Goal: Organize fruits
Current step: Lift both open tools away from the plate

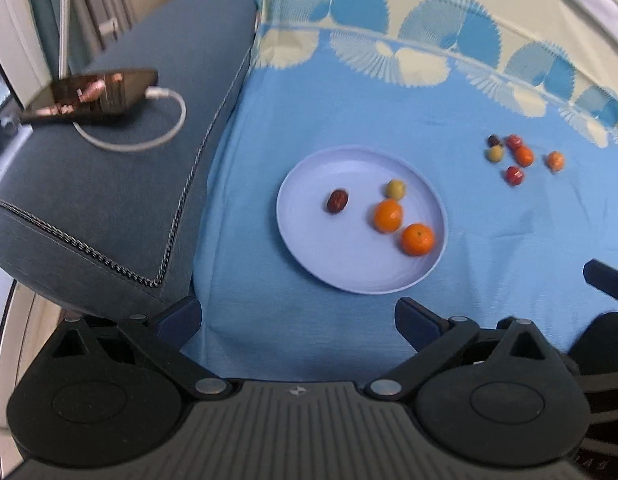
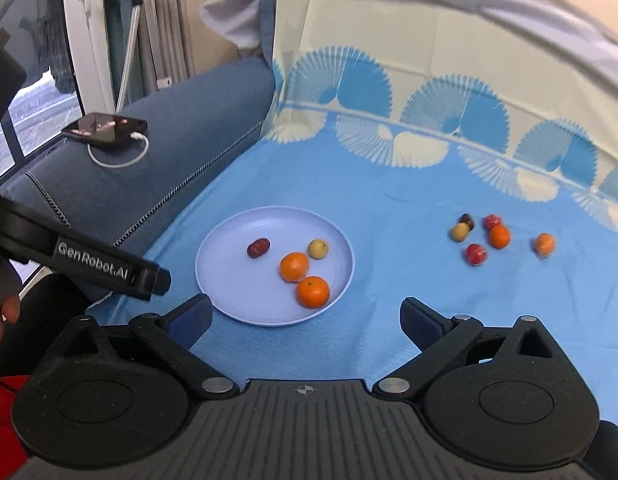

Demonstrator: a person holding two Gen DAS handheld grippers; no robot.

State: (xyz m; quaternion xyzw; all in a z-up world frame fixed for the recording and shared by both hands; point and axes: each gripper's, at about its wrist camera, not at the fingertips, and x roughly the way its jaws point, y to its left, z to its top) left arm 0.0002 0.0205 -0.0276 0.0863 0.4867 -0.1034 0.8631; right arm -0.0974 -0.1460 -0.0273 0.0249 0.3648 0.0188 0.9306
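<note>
Right wrist view: the loose fruits (image 2: pixel 499 237) lay ahead-right of the right hand-held gripper (image 2: pixel 306 320), nearer it; both hand-held grippers spread, empty.

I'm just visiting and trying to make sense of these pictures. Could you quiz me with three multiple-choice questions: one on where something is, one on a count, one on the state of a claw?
1. Where does the phone lie?
A. on the plate
B. on the dark blue cushion beside the cloth
C. among the loose fruit

2. How many fruits sit on the plate?
A. two
B. four
C. seven

3. How does the right claw stand?
A. open and empty
B. shut on an orange
C. shut on the plate's rim

Answers:
1 B: the phone rests on the cushion with its white cable plugged in.
2 B: a dark red fruit, a yellowish one and two oranges.
3 A: its fingers stand wide apart, only blue cloth between them.
</note>
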